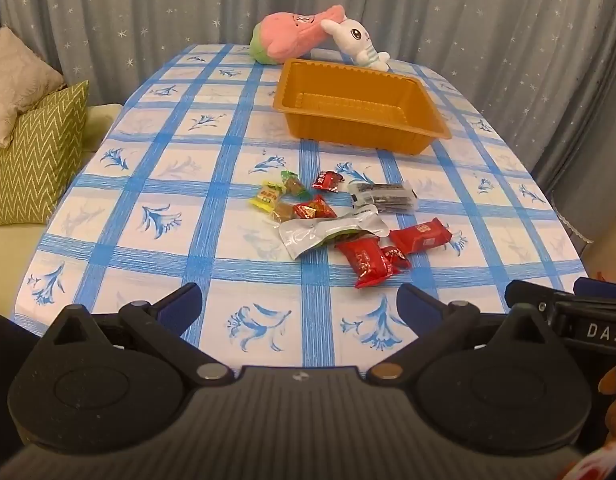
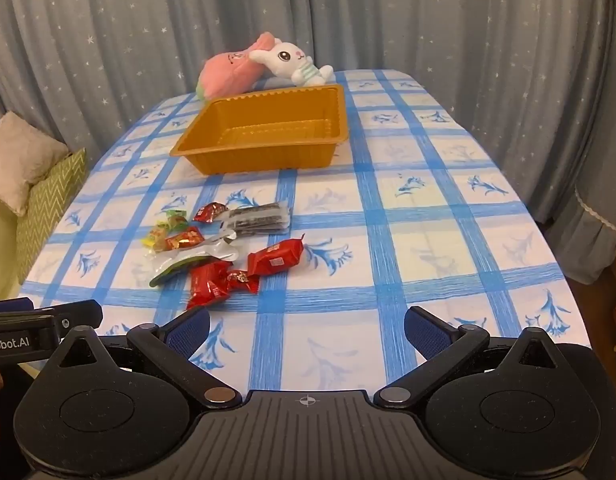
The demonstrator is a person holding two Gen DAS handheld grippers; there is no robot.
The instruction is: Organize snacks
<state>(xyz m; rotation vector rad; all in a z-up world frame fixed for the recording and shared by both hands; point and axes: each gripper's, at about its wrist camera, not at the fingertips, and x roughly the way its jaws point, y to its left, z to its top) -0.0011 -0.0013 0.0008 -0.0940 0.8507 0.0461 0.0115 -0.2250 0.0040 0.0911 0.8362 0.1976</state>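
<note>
The left tongs (image 1: 298, 304) are being held spread wide, with nothing between them, over the near edge of the bench (image 1: 148, 184). The right tongs (image 2: 306, 326) are likewise being held released and empty, just to the right of the left ones.

The snacks (image 1: 339, 220) are being left scattered in a loose pile on the checked cloth, near the middle of the bench and beyond both tongs. Red packets (image 1: 367, 262) are lying at the near side of the pile, a silver pouch (image 1: 327, 234) is lying across the middle, a dark packet (image 1: 381, 198) is lying at the far right, and small yellow and green sweets (image 1: 268, 196) are lying at the left.

The tray (image 1: 355, 80) is sitting empty farther back, well apart from the pile. Two plush toys (image 1: 319, 38) are resting just behind it at the far end, touching each other. Cushions (image 1: 32, 120) are lying on a sofa to the left.
</note>
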